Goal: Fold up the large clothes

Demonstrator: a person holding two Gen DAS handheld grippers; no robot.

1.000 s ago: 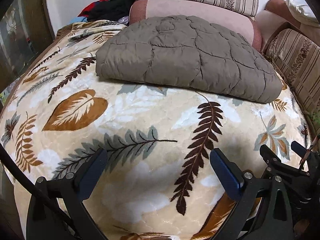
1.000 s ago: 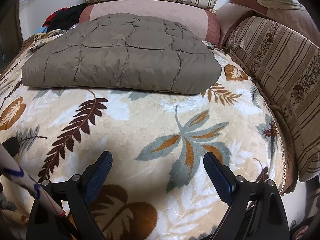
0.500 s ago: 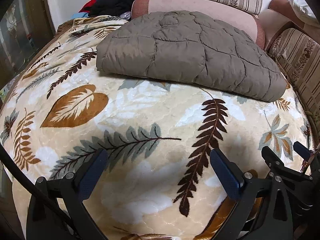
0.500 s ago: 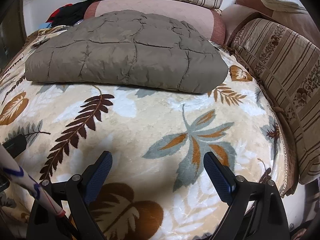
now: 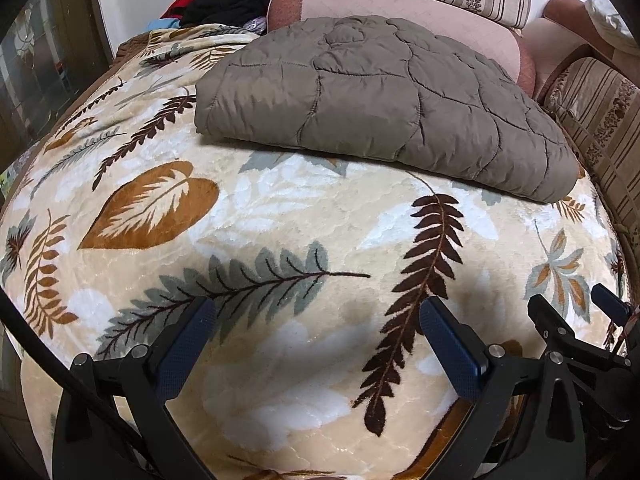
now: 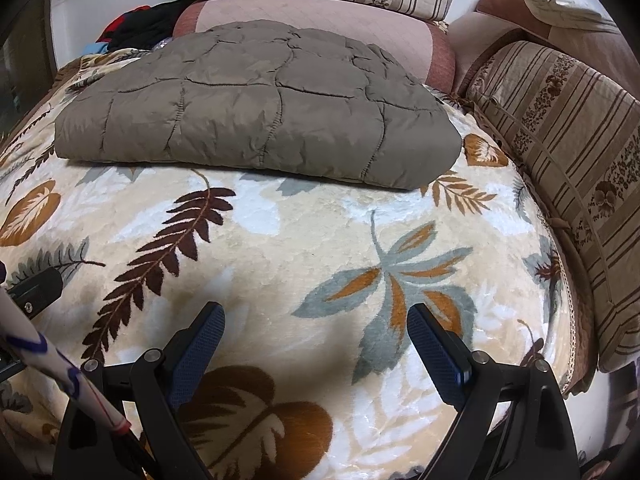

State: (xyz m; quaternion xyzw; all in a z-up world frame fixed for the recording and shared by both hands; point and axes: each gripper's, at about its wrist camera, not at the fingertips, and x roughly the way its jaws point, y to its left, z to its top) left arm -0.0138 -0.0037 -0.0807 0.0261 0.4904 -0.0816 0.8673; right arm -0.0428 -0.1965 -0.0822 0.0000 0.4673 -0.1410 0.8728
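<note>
Both tools are wide open and empty: my left gripper [image 5: 316, 344] and right gripper [image 6: 316, 340] hover over the near edge of the leaf-patterned blanket [image 5: 280, 216]. I judge the quilted brown coat [image 6: 256, 108] already folded; it lies flat at the far edge against the pink cushion [image 6: 340, 16], perhaps to keep the near part free.

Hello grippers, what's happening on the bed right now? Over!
Left gripper and right gripper: jaws open, holding nothing. Brown quilted coat lies folded on the leaf blanket, untouched. Nothing in the way.
</note>
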